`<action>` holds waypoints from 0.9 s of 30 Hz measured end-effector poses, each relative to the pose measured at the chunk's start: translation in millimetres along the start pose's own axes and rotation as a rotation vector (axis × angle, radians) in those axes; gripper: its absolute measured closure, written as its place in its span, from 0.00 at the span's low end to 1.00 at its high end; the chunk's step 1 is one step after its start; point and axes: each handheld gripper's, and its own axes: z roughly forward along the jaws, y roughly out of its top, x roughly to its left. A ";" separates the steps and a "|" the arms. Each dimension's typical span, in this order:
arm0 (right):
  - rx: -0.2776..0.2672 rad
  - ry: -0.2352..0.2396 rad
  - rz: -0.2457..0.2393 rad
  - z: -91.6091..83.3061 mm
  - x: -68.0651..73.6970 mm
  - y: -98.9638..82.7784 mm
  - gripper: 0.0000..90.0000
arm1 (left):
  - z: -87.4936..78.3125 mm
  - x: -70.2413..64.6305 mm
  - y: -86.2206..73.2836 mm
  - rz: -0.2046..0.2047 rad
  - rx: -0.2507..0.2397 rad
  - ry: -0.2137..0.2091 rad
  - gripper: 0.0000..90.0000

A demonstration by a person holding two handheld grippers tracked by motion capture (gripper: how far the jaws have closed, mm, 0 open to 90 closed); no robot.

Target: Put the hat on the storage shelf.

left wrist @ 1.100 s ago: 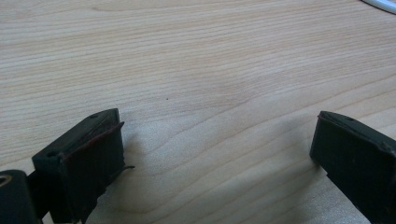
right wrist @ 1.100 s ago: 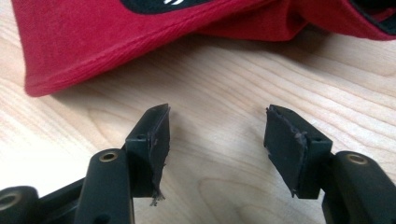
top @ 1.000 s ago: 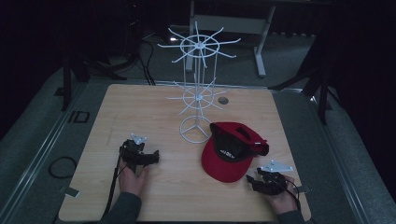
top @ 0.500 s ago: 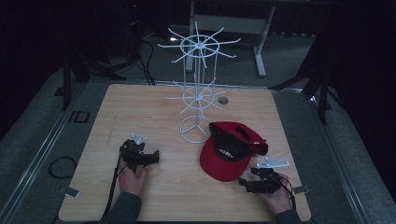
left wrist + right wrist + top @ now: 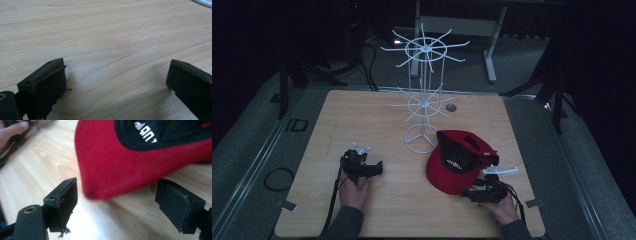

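A red cap (image 5: 458,162) with a black lining and white lettering lies upside down on the wooden table (image 5: 362,115), just right of the white wire rack (image 5: 424,100). My right gripper (image 5: 468,194) rests open at the cap's near edge, pointing left. In the right gripper view the red brim (image 5: 120,165) lies just beyond the two spread jaws, with its tip between them. My left gripper (image 5: 378,170) lies on the table at the left, held by a hand. Its jaws stand wide apart over bare wood (image 5: 112,62).
The rack's round wire base (image 5: 421,137) stands on the table just left of the cap, and its spokes spread above. A small dark hole (image 5: 450,107) sits in the tabletop behind the rack. Cables and stand legs lie on the floor around the table.
My right gripper has slid left along the table's front, from the cap's right side to its near edge. The left gripper has stayed put.
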 end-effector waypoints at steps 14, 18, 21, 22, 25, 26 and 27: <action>-0.001 -0.021 0.058 28.1 -3.1 20.6 0.54 | -0.1 -0.6 0.0 0.002 0.000 -0.001 0.04; -0.007 0.009 0.084 27.9 -3.5 21.4 0.66 | -0.1 -0.8 0.0 0.003 0.001 -0.001 0.03; -0.015 0.005 0.066 26.4 0.6 23.0 0.70 | -0.1 -0.9 0.0 0.003 0.001 -0.002 0.03; -0.030 -0.004 0.053 24.1 4.0 24.1 0.74 | -0.1 -0.9 0.0 0.003 0.001 -0.002 0.04; -0.045 -0.005 0.061 22.3 4.8 24.0 0.77 | -0.1 -1.0 0.0 0.003 0.001 -0.002 0.03; -0.056 -0.010 0.062 20.4 4.2 24.0 0.79 | -0.1 -1.0 0.0 0.003 0.001 -0.002 0.03; -0.076 -0.020 0.069 17.1 3.8 24.2 0.81 | -0.2 -1.0 0.0 0.004 0.002 -0.002 0.04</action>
